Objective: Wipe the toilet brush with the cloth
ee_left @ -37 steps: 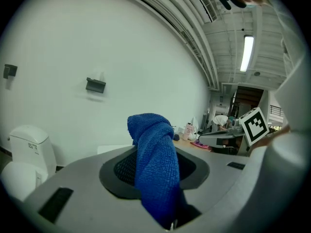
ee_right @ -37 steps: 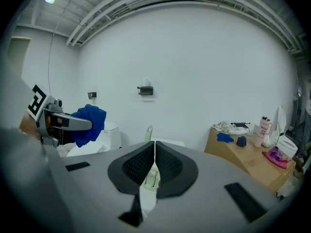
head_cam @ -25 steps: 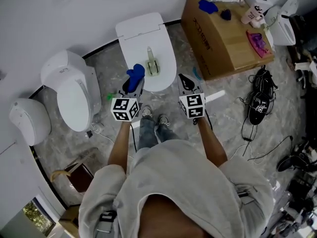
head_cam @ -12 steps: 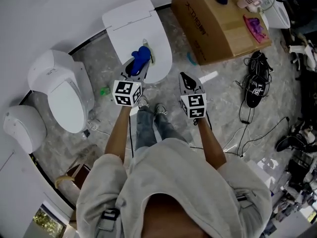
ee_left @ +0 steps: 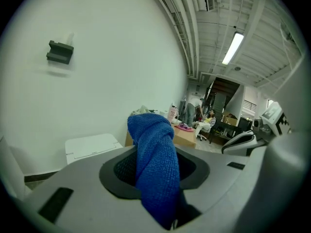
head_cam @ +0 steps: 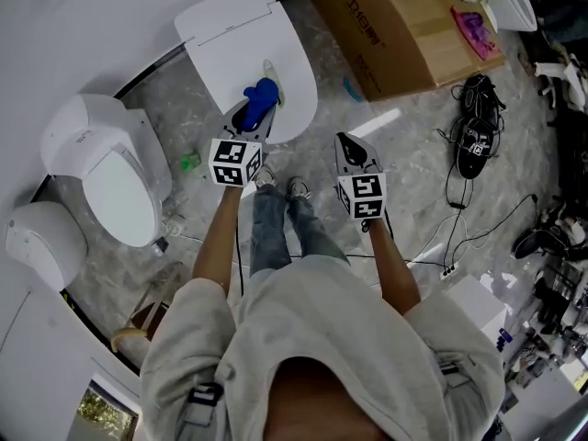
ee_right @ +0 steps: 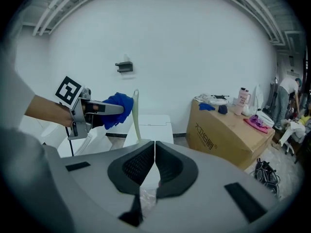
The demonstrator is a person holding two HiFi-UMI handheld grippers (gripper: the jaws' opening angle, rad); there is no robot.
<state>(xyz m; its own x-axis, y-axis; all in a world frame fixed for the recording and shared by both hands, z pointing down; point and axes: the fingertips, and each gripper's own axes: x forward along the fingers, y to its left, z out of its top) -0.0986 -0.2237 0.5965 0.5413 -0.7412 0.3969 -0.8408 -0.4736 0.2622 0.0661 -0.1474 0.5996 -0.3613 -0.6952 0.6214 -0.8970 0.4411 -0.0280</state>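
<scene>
Left gripper [head_cam: 250, 119] is clamping the blue cloth [head_cam: 261, 97] just beside the upright toilet brush [head_cam: 269, 73], at its 1 o'clock on the closed toilet lid [head_cam: 225, 39]. Right gripper [head_cam: 344, 145] is waiting, jaws pressed together, empty. Advisable: steadying the brush and wiping lengthwise.

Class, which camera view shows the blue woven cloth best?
The left gripper view: the blue woven cloth fills the centre, clamped between the jaws, weave clear. The head view shows it small and distant; the right gripper view, side-on and small.
</scene>
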